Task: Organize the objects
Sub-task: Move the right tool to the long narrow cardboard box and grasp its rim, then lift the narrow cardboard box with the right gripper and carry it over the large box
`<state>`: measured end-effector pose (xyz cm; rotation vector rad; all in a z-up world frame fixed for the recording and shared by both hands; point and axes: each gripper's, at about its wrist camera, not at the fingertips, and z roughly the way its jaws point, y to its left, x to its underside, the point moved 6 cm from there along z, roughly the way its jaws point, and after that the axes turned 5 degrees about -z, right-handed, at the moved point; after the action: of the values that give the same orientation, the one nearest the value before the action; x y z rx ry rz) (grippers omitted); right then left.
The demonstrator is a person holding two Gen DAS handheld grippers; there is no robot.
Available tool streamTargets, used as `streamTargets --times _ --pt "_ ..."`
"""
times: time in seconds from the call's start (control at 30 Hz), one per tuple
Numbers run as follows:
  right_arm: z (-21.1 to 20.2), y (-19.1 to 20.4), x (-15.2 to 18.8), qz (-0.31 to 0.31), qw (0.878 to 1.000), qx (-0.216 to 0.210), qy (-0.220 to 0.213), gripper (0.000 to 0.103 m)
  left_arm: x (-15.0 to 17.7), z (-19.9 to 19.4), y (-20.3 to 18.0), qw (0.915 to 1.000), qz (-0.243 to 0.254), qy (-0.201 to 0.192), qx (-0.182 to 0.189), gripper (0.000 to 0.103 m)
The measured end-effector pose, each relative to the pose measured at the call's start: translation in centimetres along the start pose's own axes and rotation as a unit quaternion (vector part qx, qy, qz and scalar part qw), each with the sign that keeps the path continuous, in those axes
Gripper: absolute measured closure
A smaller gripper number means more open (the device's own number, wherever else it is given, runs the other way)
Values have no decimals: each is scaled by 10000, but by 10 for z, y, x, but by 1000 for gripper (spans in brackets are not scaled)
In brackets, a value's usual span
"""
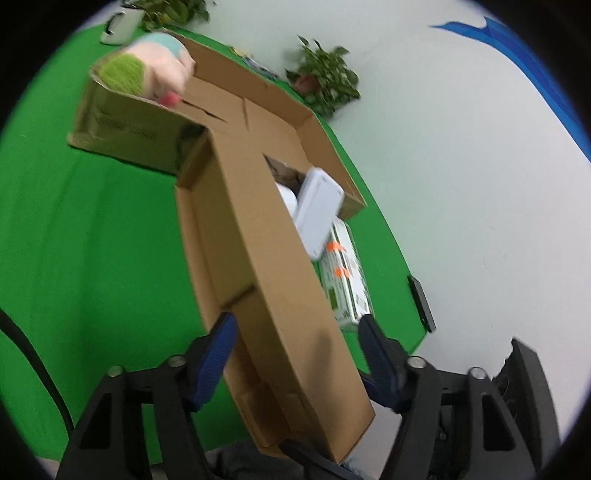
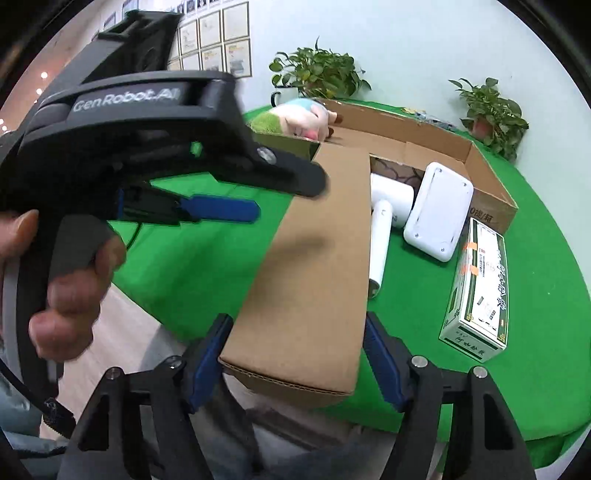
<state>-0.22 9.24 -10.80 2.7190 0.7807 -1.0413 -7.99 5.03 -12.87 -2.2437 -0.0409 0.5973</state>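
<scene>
A brown cardboard box [image 2: 424,138] lies open on the green table, its long lid flap [image 2: 314,266] reaching toward me. A plush pig toy [image 2: 303,118] sits at the box's far corner; it also shows in the left wrist view [image 1: 155,66]. A white flat device [image 2: 437,210] leans on a white hair dryer [image 2: 384,221] at the box's open side. A green-and-white carton [image 2: 478,288] lies to the right. My right gripper [image 2: 297,354] is open, its fingers either side of the flap's near end. My left gripper [image 1: 295,339] is open, straddling the flap [image 1: 266,258].
Two potted plants [image 2: 317,72] [image 2: 491,110] stand at the table's far edge by the wall. A white mug [image 1: 120,26] is near the left plant. A dark flat object [image 1: 421,302] lies at the table's right edge. The left gripper's body [image 2: 147,147] fills the right view's left side.
</scene>
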Motion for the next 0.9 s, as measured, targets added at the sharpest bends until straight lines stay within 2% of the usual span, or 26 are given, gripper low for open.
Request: streamTargets --times 0.03,0.07,0.1,0.13,0.2,0.3,0.37,0.4,0.43,0.47,0.6,0.67,0.7,0.77,0.83,0.9 --pt "0 0 0 87 9999 -77 3 36 2 3 -4 9999 83 70 24 51" --pt "-1 -5 -1 376 9987 -334 -22 36 4 3 -10 9997 198 96 54 54" --pt "-1 -9 -2 676 9955 -659 -31 36 4 0 -15 9996 265 69 69 55" --pt "0 -13 -3 1053 9882 -1114 -19 36 4 -5 -21 9993 352 -4 90 55" --pt "1 -19 -4 1778 9618 -2077 -88 36 2 -14 -28 9985 512 -114 -121 54" --pt "-1 -27 -8 2203 9416 -2522 -359 35 1 -19 -28 9960 740 -105 -490 54" --pt "1 -35 -5 2245 9471 -2264 -357 24 2 -22 -19 9943 729 -59 -778 54" --pt "0 -43 -2 2238 9528 -2014 -389 15 4 -25 -14 9935 699 -48 -899 54" --pt "-2 -49 0 2225 9566 -1834 -423 13 6 -27 -11 9929 699 -65 -956 50" --pt "-6 -53 2 2196 9598 -1687 -456 13 7 -30 -9 9925 717 -78 -982 46" --pt "-22 -60 -7 1773 9733 -1265 -731 13 8 -28 -5 9923 747 -121 -977 45" --pt "-32 -53 -14 1416 9781 -1255 -864 13 5 -27 -8 9935 699 -201 -878 47" --pt "-39 -47 -18 1184 9831 -1041 -935 20 1 -28 -10 9937 695 -252 -848 47" --pt "-49 -40 -22 852 9881 -768 -1026 21 -7 -26 -18 9940 735 -305 -745 46" --pt "-47 -33 -25 794 9864 -1105 -926 21 -13 -19 -30 9935 923 -268 -606 47" --pt "-49 -31 -22 791 9869 -1049 -940 21 -16 -13 -43 9907 1192 -248 -606 47"
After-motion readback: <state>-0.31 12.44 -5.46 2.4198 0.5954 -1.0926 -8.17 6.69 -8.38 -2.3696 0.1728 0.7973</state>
